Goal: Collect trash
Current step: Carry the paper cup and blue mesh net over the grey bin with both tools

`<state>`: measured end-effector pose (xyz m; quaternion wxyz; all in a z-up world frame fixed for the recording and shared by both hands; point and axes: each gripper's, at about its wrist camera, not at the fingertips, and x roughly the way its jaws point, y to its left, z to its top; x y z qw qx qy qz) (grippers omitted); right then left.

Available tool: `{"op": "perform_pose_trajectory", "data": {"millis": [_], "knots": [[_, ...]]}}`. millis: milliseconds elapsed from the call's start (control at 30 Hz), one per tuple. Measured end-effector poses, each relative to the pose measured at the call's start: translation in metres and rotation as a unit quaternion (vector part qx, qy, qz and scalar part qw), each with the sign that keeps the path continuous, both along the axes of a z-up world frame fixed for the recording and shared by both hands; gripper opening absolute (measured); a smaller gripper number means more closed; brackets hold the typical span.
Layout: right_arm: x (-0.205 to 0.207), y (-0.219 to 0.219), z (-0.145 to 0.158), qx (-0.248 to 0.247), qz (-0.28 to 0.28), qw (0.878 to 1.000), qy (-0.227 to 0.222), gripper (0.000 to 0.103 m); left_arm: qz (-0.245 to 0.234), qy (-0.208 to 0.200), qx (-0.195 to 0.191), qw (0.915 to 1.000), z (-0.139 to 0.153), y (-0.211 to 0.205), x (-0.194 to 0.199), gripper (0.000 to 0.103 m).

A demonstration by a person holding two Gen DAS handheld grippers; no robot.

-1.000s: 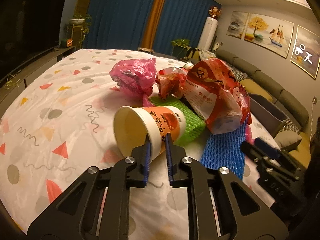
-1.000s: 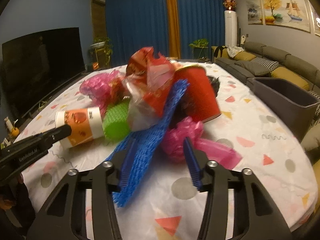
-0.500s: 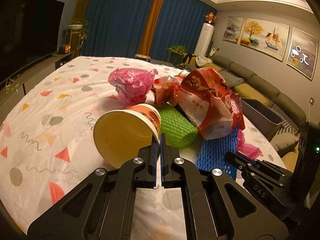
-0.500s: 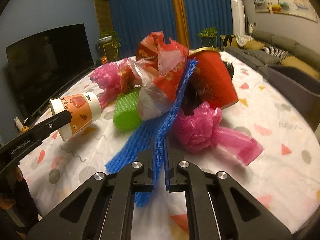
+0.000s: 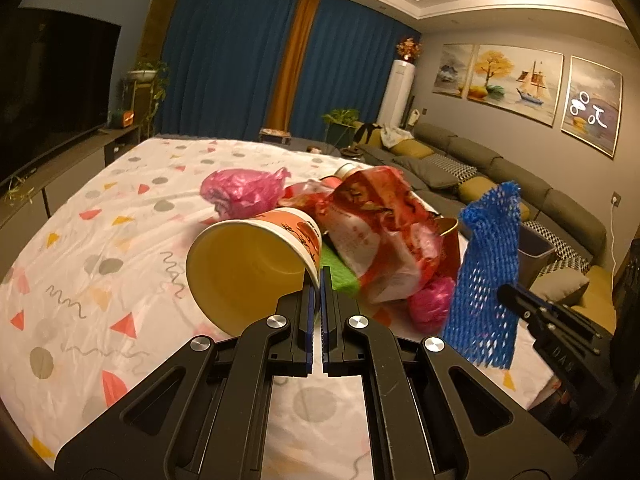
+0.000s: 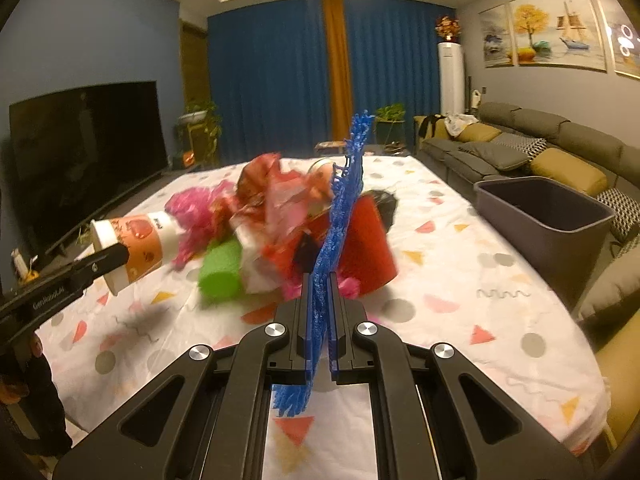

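now left claw (image 5: pixel 317 280) pinches paper cup (image 5: pixel 256 256) rim, right claw (image 6: pixel 320 284) clamps blue net (image 6: pixel 340 216).

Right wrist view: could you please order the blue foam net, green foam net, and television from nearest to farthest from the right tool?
1. Blue foam net: clamped in the right tool.
2. Green foam net: left, on the table.
3. Television: far left, beyond the table.

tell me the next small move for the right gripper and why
Probably carry the blue foam net rightward to the grey bin and release. The right gripper is shut on it, lifted off the pile, and the bin sits open beside the table.
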<state>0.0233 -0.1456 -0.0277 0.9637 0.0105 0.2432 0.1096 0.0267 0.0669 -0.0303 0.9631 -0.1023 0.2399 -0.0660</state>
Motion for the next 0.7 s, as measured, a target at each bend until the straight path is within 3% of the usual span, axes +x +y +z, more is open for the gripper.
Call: {"op": "perform_pose_trajectory", "data": {"millis": [400, 700], "knots": [[-0.015, -0.030, 0.015, 0.017, -0.029, 0.999, -0.024, 0.007, -0.018, -0.014, 0.010, 0.9997, 0.015, -0.024, -0.003, 0.002], [-0.009, -0.081, 0.036, 0.013, -0.088, 0.994, -0.060, 0.007, -0.089, -0.049, 0.019, 0.9946, 0.048, -0.088, 0.014, 0.002]]}}
